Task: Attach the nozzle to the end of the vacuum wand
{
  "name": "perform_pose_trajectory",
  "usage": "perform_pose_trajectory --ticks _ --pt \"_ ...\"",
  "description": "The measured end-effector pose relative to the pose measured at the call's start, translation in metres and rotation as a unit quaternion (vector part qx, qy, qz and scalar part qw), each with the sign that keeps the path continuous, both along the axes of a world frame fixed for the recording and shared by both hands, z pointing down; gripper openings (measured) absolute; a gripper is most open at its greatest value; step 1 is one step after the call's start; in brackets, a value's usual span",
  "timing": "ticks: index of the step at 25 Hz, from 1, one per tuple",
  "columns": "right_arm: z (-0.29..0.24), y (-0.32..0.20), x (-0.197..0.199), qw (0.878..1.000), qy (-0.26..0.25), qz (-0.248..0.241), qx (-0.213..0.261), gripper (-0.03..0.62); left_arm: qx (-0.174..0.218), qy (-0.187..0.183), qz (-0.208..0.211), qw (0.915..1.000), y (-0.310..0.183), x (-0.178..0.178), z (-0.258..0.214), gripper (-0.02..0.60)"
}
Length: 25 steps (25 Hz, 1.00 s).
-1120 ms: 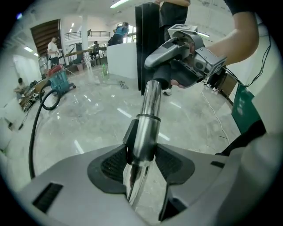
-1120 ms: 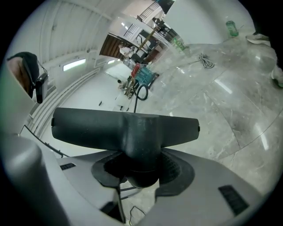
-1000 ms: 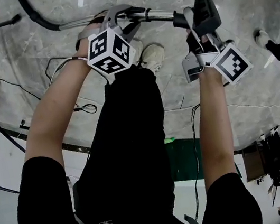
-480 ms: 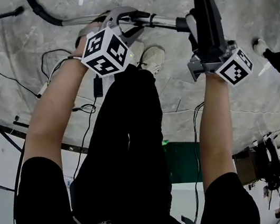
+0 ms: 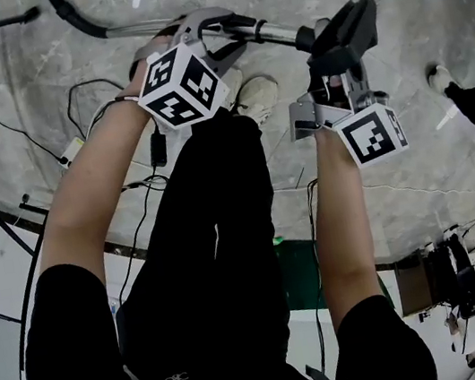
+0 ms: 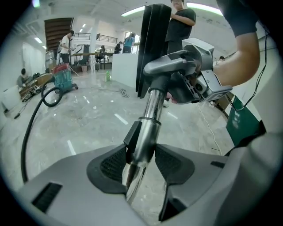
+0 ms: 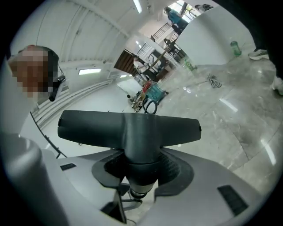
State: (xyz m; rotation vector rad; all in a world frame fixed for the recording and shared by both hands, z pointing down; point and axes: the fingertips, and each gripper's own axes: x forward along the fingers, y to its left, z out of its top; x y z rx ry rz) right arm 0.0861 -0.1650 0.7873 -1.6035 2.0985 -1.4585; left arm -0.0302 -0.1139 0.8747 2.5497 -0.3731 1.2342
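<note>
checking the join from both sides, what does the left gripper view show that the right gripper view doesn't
Left gripper view only: the left gripper clamped on the shaft of the shiny wand, which runs up to the nozzle, and the black hose curving over the floor.

Right gripper view only: the right gripper closed on the nozzle's neck, with the wide head seen broadside.

Both: the nozzle, edge-on in the left gripper view, and the marble floor.

A white shoe (image 5: pixel 259 97) rests on the marble floor (image 5: pixel 450 156).
</note>
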Motion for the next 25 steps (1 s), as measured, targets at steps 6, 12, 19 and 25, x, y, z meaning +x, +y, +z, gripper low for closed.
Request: perform_pose_trajectory --ticks 6,12,19,25 --pt "0.005 -0.001 0.001 0.999 -0.034 0.000 -0.035 0.178 0.072 -0.054 0.065 0.9938 0.001 0.005 0.027 0.209" --pt "-0.001 0.002 -0.010 0.998 -0.037 -0.018 -0.053 0.178 0.059 -0.106 0.102 0.9873 0.001 0.003 0.037 0.156" --pt "-0.046 0.015 -0.053 0.964 -0.084 -0.227 0.114 0.175 -0.070 -0.012 0.195 0.9783 0.034 -0.007 0.007 0.145" --pt "-0.005 0.009 -0.026 0.996 -0.011 0.005 -0.083 0.175 -0.052 -0.048 0.157 0.9851 0.030 -0.001 0.025 0.146"
